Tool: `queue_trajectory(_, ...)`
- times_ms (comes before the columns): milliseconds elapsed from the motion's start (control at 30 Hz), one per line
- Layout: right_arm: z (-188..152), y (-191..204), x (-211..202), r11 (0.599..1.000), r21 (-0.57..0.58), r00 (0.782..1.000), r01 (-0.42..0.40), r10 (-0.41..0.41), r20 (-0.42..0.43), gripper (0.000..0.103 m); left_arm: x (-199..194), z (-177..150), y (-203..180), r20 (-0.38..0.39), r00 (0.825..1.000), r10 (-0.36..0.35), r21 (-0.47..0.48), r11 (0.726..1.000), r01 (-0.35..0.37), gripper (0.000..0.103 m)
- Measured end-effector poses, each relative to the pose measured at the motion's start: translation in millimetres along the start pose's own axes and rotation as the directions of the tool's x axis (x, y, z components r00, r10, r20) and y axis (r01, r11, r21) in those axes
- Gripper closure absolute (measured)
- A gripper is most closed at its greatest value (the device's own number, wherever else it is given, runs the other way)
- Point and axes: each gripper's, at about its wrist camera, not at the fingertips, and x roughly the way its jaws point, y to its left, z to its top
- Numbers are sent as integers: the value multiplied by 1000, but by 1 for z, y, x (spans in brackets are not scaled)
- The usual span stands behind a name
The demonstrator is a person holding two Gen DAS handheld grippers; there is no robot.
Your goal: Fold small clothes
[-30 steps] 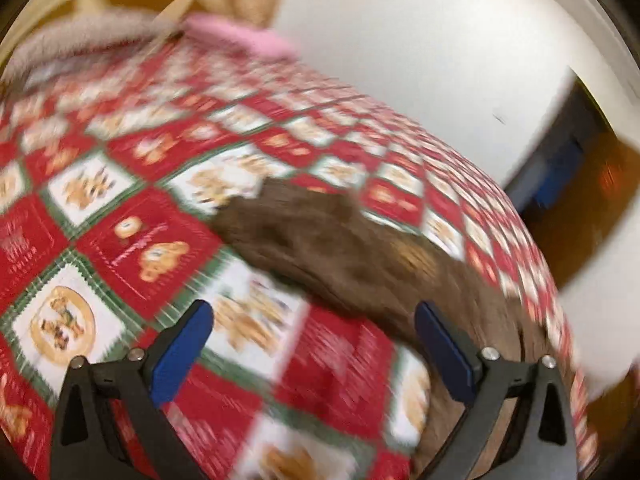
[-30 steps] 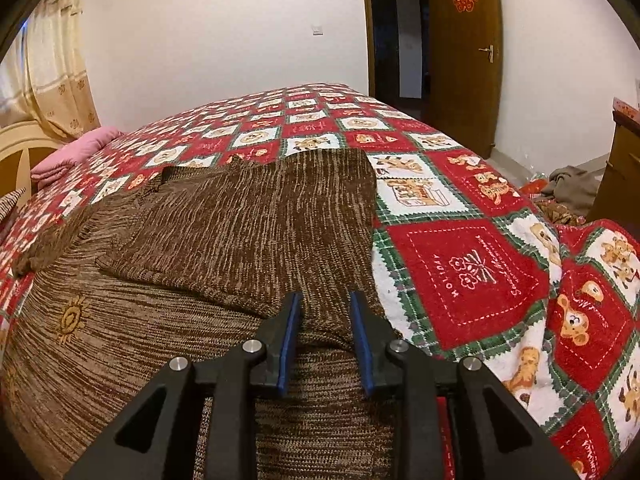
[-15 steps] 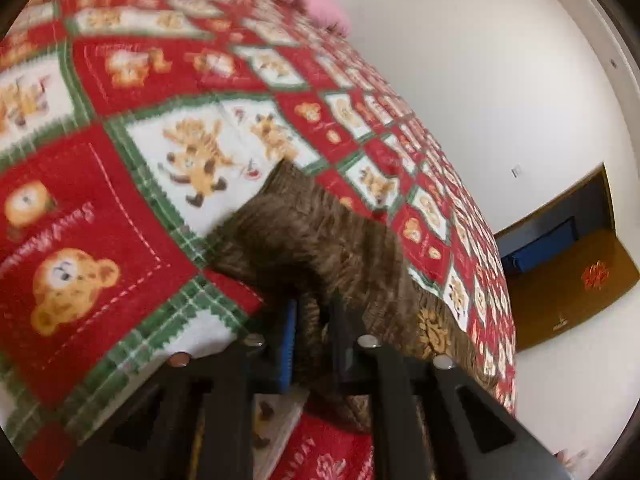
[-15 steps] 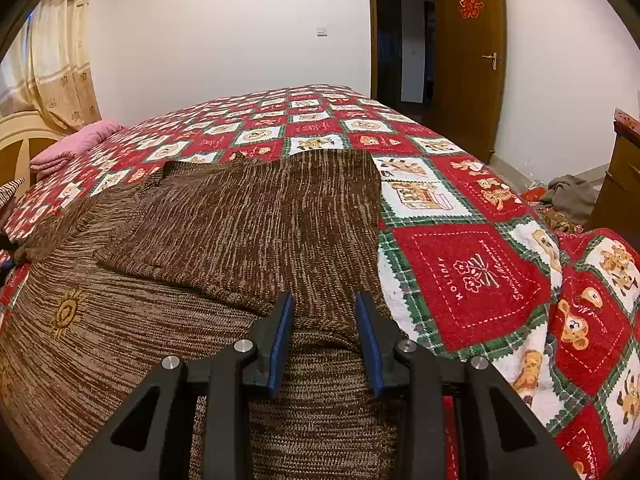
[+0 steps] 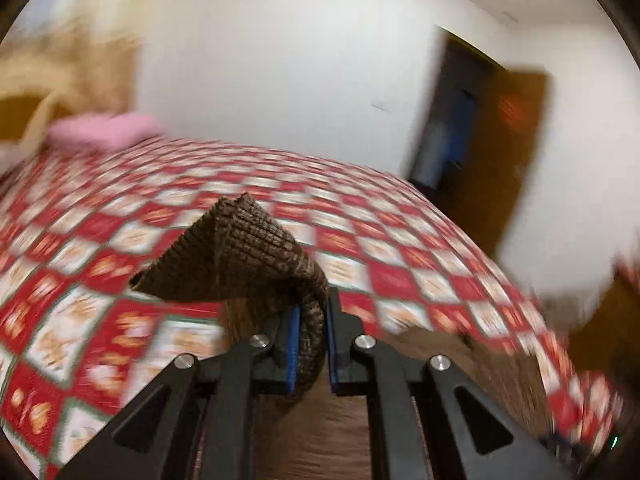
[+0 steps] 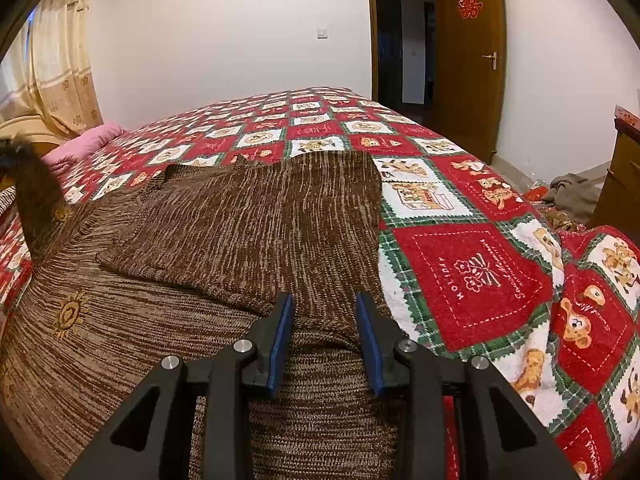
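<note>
A brown knit sweater (image 6: 248,232) lies spread on the bed, one sleeve folded across its body. My left gripper (image 5: 311,316) is shut on the cuff of the other sleeve (image 5: 240,256) and holds it lifted above the bed; that raised sleeve shows blurred at the left edge of the right wrist view (image 6: 36,200). My right gripper (image 6: 324,308) hovers over the sweater's near hem, its blue pads (image 6: 280,332) apart with nothing clamped between them.
The bed carries a red, white and green bear-pattern quilt (image 6: 472,264). A pink pillow (image 6: 80,148) lies by the headboard and curtain. A wooden door (image 6: 468,60) stands open at the far wall. A cloth heap (image 6: 572,192) lies on the floor beside a wooden cabinet.
My left gripper closed on the sleeve cuff and lifted it off the quilt. My right gripper's jaws opened wider over the hem.
</note>
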Motion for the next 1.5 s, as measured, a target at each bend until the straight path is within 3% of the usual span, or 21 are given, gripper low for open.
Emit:
queue_trajectory(67, 0, 0, 0, 1000, 1, 1000, -2, 2, 1, 69, 12, -21, -44, -41, 999, -17, 128, 992, 22, 92)
queue_trajectory(133, 0, 0, 0, 1000, 1, 1000, -2, 2, 1, 68, 33, -54, -82, -110, 994, 27, 252, 968, 2, 91)
queue_trajectory(233, 0, -1, 0, 1000, 2, 1000, -3, 3, 2, 68, 49, -87, -105, -229, 973, 28, 291, 956, 41, 86)
queue_trajectory(267, 0, -1, 0, 1000, 2, 1000, -4, 4, 2, 68, 46, -92, -108, -242, 970, 17, 293, 954, 56, 77)
queue_trajectory(367, 0, 0, 0, 1000, 2, 1000, -9, 9, 2, 67, 22, -99, -109, -228, 974, -13, 308, 948, 85, 28)
queue_trajectory(400, 0, 0, 0, 1000, 0, 1000, -10, 10, 2, 66, 11, -98, -103, -196, 980, -12, 303, 950, 72, 24)
queue_trajectory(467, 0, 2, 1, 1000, -6, 1000, -7, 7, -1, 64, -6, -94, -87, -167, 986, -9, 264, 963, 54, 24)
queue_trajectory(567, 3, 6, 2, 1000, -29, 1000, -6, 5, -25, 57, -14, -90, -31, -177, 984, 29, 88, 996, -14, 21)
queue_trajectory(667, 15, 20, -3, 999, -48, 999, 13, -16, -52, 55, -5, -94, 14, -221, 969, 109, -15, 993, -115, 21)
queue_trajectory(733, 30, 35, -16, 992, 6, 992, -123, 123, -6, 55, 1, -103, 38, -250, 951, 182, -65, 977, -204, 21)
queue_trajectory(800, 45, 57, -22, 978, -3, 978, -207, 207, 19, 55, 17, -114, 51, -316, 933, 171, -138, 965, -223, 21)
queue_trajectory(867, 64, 96, -21, 962, -75, 964, -262, 265, 27, 54, 18, -114, 48, -307, 935, 178, -142, 963, -230, 19)
queue_trajectory(967, 74, 151, -7, 925, -225, 950, -306, 311, -12, 51, 27, -115, 34, -326, 919, 221, -72, 964, -258, 13)
queue_trajectory(1067, 73, 199, 22, 891, -352, 958, -286, 280, -69, 51, 27, -116, 36, -332, 917, 220, -67, 964, -256, 11)
queue_trajectory(1200, 71, 220, 59, 878, -455, 989, -147, 120, -87, 51, 23, -116, 44, -333, 919, 213, -77, 965, -251, 11)
queue_trajectory(1267, 78, 192, 65, 930, -331, 986, -161, 135, -100, 68, 23, -116, 45, -333, 918, 214, -78, 964, -253, 11)
queue_trajectory(1367, 78, 126, 61, 985, -35, 980, -168, 163, -115, 68, 24, -116, 48, -331, 921, 208, -89, 964, -250, 11)
queue_trajectory(1433, 66, 91, 58, 991, 70, 983, -111, 120, -139, 68, 24, -116, 48, -330, 921, 207, -94, 964, -251, 11)
queue_trajectory(1500, 57, 70, 52, 986, 130, 981, -104, 123, -148, 67, 24, -116, 48, -329, 921, 207, -94, 964, -250, 11)
